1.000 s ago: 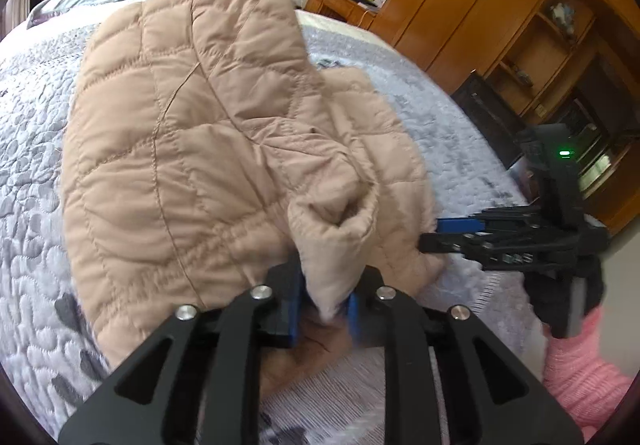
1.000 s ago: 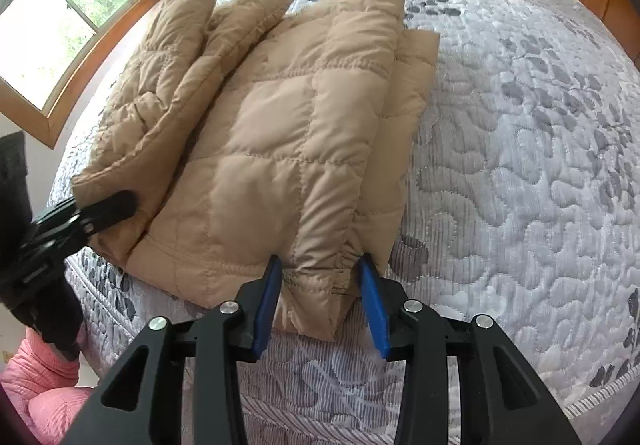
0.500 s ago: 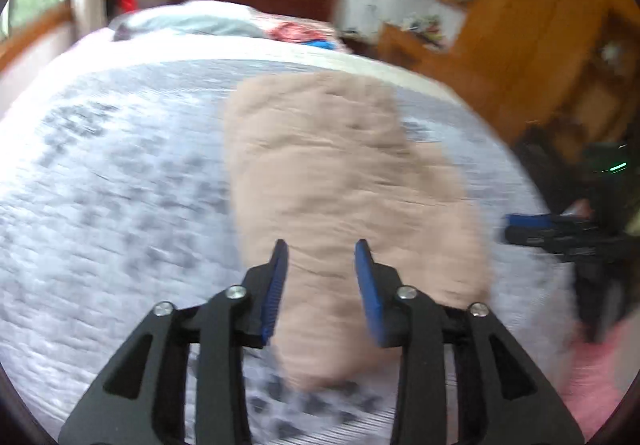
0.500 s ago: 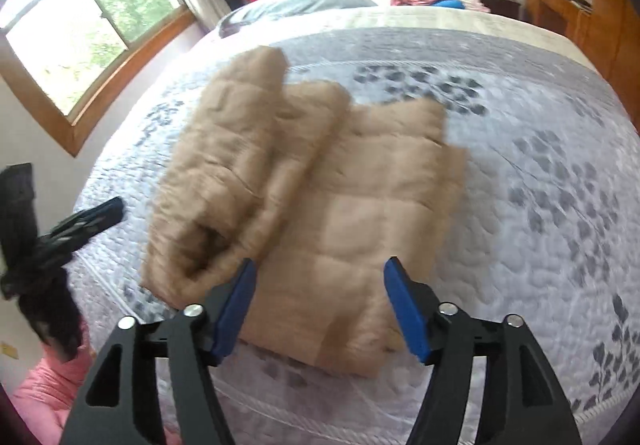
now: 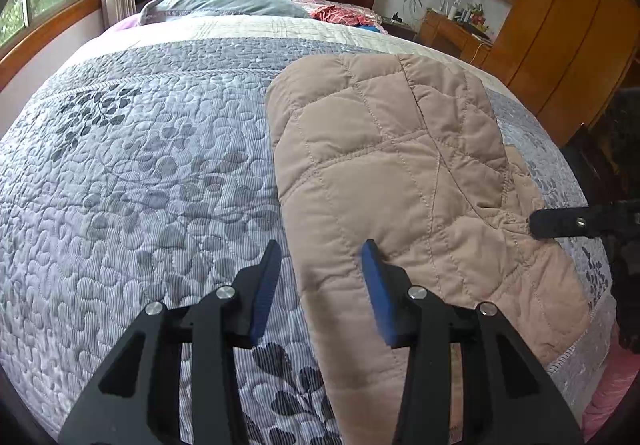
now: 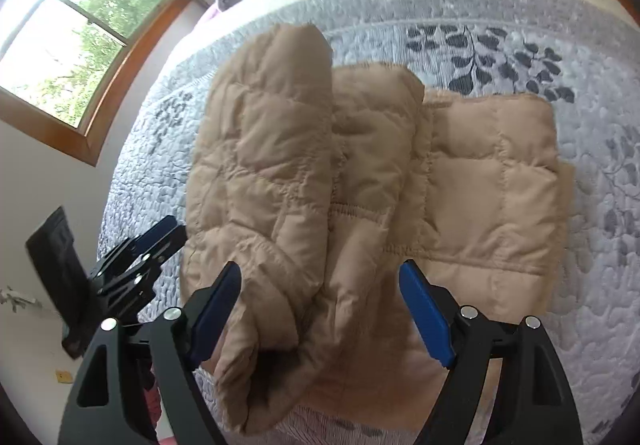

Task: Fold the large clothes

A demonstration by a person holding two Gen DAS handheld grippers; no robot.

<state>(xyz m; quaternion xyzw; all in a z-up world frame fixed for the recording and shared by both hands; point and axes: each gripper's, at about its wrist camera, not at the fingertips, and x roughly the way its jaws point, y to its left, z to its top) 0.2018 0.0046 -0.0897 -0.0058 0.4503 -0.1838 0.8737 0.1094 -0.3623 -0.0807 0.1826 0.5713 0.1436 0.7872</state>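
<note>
- Quilted tan jacket [image 6: 360, 173] is laid folded on grey floral bedspread [image 5: 140, 185]
- left gripper [image 5: 320, 285]: jaws just opened, nothing clamped; right gripper [image 6: 320, 309]: jaws just widened, nothing gripped

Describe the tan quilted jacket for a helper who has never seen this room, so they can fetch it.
Find the big bed with the grey leaf-patterned quilt under the wooden-framed window. On its near end lies the tan quilted jacket, folded, with one puffy sleeve laid lengthwise on top. It is the only plain beige padded thing there; the red clothes lie far off by the headboard.
</note>
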